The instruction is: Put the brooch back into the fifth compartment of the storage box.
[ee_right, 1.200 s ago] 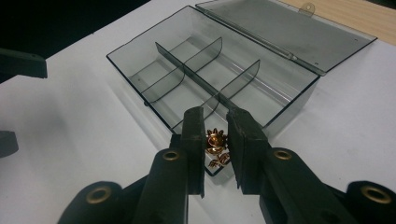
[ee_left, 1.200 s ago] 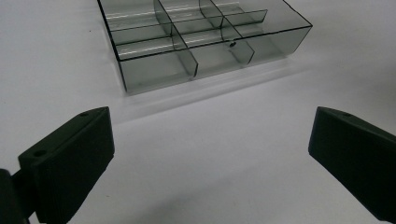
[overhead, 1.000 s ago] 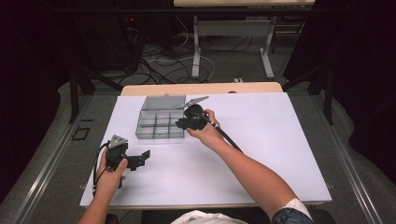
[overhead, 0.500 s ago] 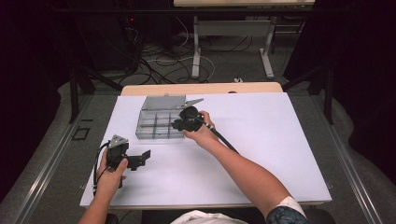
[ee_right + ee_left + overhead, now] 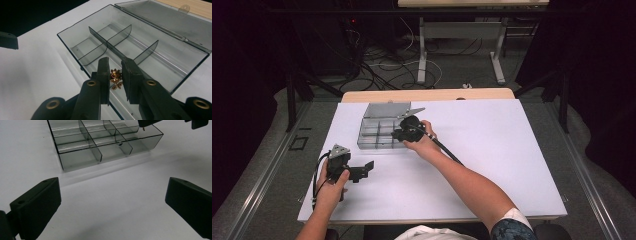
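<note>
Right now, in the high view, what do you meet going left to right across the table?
Left tongs held open over the white table → clear compartment box with its lid open → right tongs at the box's right end, shut on a small gold ornament → bare white table.

My right gripper point(image 5: 116, 72): matte black jaws, brass-coloured rivets at the joints. Between them, a small gold flower-shaped ornament point(image 5: 115, 75), shiny. Compartment box point(image 5: 140, 50): smoky grey translucent plastic, dividers the same grey, dark edges. My left gripper point(image 5: 362, 171) is black, with a grey plate on top. Table sheet point(image 5: 492, 165): plain white, no pattern. Tabletop edge point(image 5: 427, 95): pale wood. My right sleeve point(image 5: 512, 227): dark blue patterned, with a white cuff.
</note>
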Demonstrator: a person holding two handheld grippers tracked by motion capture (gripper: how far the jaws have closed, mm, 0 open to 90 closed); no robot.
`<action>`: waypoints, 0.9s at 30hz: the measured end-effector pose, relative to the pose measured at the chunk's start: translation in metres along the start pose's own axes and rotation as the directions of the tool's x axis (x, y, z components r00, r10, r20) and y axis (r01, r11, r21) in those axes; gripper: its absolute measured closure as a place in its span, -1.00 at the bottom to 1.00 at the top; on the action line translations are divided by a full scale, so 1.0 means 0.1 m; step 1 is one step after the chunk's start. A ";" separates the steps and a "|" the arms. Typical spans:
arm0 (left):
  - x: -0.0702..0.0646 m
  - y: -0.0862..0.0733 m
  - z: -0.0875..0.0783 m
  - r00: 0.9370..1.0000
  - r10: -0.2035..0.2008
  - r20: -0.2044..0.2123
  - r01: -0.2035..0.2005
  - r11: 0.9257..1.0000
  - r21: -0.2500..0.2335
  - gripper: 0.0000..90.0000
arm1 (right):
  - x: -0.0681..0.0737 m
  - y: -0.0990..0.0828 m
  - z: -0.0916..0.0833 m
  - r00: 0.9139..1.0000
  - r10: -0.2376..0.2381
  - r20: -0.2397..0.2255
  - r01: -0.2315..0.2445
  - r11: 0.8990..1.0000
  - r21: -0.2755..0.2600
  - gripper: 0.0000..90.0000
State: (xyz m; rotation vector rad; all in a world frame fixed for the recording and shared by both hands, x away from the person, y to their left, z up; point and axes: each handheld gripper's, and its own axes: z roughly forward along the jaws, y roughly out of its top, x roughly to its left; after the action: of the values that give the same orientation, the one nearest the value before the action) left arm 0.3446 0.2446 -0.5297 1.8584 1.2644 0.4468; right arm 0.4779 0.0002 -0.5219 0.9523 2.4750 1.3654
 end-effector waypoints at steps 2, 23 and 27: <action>0.00 0.00 0.00 1.000 -0.001 0.001 0.001 1.000 0.000 -0.99 | 0.01 0.00 0.03 1.000 0.004 -0.005 -0.004 1.000 -0.013 0.71; 0.01 0.00 0.00 1.000 0.008 0.005 -0.008 1.000 0.008 -0.99 | 0.05 -0.01 0.23 1.000 -0.005 -0.011 0.005 1.000 -0.031 0.71; 0.01 0.00 0.00 1.000 0.007 0.006 -0.007 1.000 0.012 -0.99 | 0.04 -0.01 0.25 1.000 -0.011 -0.010 0.011 0.999 -0.033 0.71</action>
State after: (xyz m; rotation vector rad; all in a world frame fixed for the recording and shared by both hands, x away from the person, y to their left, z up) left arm 0.3453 0.2450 -0.5297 1.8730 1.2601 0.4382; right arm 0.4853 0.0198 -0.5366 0.9258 2.4532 1.4070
